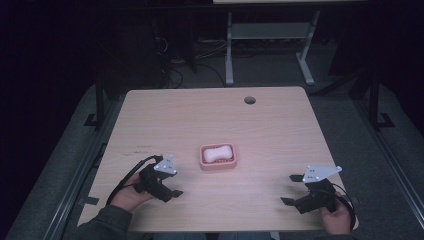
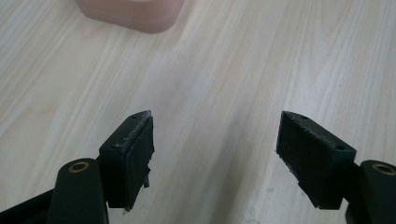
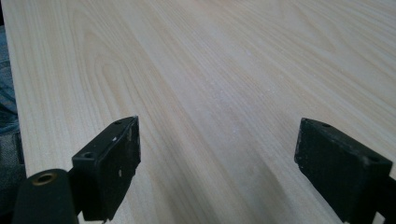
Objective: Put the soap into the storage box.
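Wooden table (image 1: pixel 270 130): pink dish (image 1: pixel 218 157) holds white soap (image 1: pixel 218 153); both claws released.

No text, label, brand, number or sign can be read anywhere, neither on the surface (image 1: pixel 280 130) nor on the pink dish (image 1: pixel 218 165).

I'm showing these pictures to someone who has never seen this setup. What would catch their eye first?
Most likely the pink soap dish near the middle of the pale wooden table, with a whitish bar of soap lying in it. Next, the two black grippers near the table's front edge: the left gripper close beside the dish and the right gripper farther off, both with jaws wide apart and holding nothing.
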